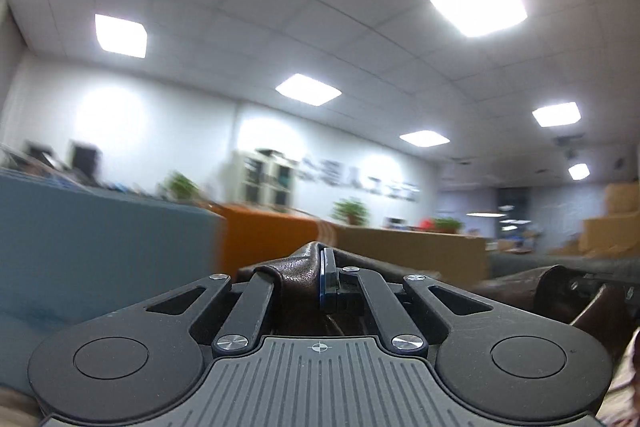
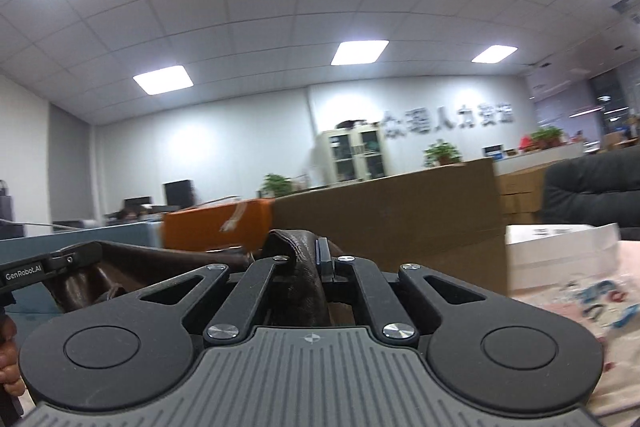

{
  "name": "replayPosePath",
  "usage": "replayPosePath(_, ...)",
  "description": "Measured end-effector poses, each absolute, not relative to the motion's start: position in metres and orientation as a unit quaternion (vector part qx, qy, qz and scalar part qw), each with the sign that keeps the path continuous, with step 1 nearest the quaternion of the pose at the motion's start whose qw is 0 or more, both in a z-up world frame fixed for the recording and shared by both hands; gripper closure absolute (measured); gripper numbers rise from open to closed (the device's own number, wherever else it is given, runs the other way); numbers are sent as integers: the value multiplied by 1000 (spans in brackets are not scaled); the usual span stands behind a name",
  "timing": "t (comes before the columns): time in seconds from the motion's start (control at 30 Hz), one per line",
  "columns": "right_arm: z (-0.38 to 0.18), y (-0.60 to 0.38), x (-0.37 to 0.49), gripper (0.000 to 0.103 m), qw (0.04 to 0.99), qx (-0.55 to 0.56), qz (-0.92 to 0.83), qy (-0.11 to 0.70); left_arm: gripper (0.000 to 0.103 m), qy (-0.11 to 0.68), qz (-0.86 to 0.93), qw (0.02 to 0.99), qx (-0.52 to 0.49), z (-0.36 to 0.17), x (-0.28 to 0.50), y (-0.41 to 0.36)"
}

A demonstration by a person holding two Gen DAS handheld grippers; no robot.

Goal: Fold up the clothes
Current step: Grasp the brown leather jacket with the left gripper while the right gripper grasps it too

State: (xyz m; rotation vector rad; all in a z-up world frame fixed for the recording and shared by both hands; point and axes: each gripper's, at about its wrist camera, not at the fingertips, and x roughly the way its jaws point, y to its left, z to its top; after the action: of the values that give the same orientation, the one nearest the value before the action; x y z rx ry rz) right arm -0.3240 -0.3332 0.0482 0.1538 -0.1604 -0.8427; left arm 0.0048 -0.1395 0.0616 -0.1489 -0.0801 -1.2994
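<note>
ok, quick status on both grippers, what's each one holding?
Left gripper: shut on the dark brown garment.
Right gripper: shut on the same dark brown garment, another part of it.

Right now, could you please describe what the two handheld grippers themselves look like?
Both match. The left gripper and right gripper each have a grey ribbed body with a small crosshair mark, flanked by two round black discs. Black linkage bars with silver screws run to thin fingers with blue-edged pads. In the right wrist view, the left gripper's side carries white "GenRobot.AI" lettering.
</note>
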Motion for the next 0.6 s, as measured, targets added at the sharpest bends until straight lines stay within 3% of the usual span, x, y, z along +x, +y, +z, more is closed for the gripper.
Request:
replayPosePath(0.2,46,-299,-283,101,922,103,-368,-58,102,-71,-586,807,-11,63,13,-65)
replayPosePath(0.43,-7,-296,-304,101,910,138,-391,25,93,35,-633,761,139,-1,-26,-54)
replayPosePath(0.5,-22,-312,-316,101,896,159,-412,50,84,56,-638,748,176,-13,-32,-47)
replayPosePath(0.57,-34,-324,-325,101,883,178,-428,73,51,60,-640,740,196,-20,-31,-36)
replayPosePath(0.6,-37,-327,-326,100,879,183,-433,84,44,59,-641,737,204,-20,-35,-31)
